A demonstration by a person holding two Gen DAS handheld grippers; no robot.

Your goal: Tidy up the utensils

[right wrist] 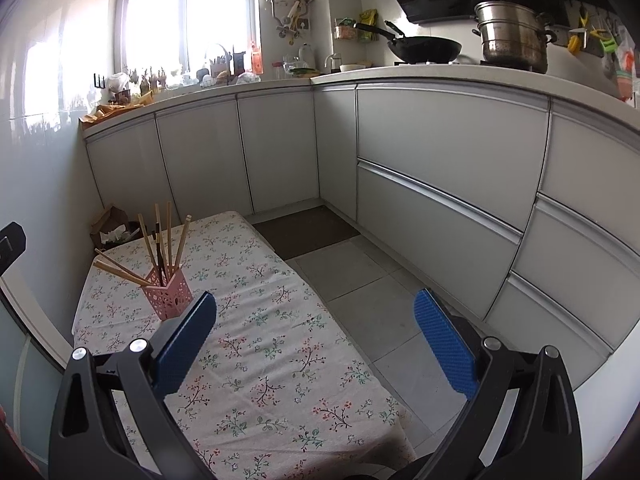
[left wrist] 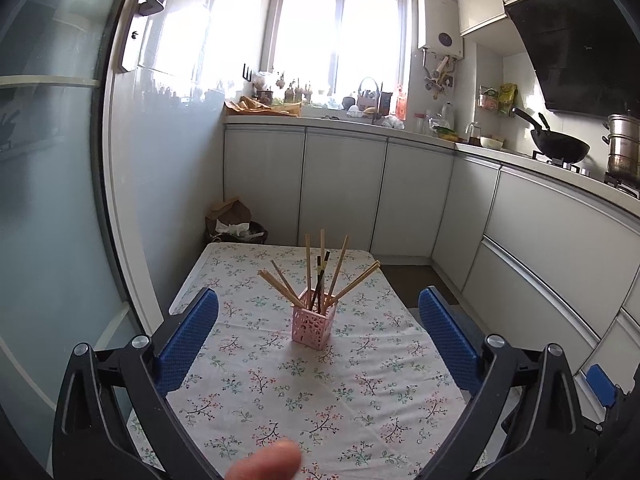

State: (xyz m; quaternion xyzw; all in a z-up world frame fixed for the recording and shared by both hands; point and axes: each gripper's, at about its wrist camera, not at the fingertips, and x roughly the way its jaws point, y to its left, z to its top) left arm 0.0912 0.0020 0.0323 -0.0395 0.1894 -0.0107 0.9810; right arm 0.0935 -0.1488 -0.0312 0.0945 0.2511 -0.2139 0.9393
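A pink perforated holder (left wrist: pixel 313 319) stands upright on the floral tablecloth (left wrist: pixel 280 392), with several wooden chopsticks (left wrist: pixel 340 264) and a dark one fanned out of it. My left gripper (left wrist: pixel 319 300) is open, its blue pads wide apart, and the holder sits between and beyond them, untouched. In the right wrist view the same holder (right wrist: pixel 168 294) stands at the left with the chopsticks (right wrist: pixel 170 232) sticking up. My right gripper (right wrist: pixel 316 308) is open and empty, over the table's right edge, with the holder just beyond its left pad (right wrist: pixel 188 336).
A fingertip (left wrist: pixel 266 462) shows at the bottom of the left wrist view. Grey cabinets (right wrist: pixel 440 168) line the back and right walls. A wok (right wrist: pixel 424 48) and a steel pot (right wrist: pixel 514 36) sit on the counter. A bin with paper (left wrist: pixel 236 226) stands behind the table. Tiled floor (right wrist: pixel 360 280) lies on the right.
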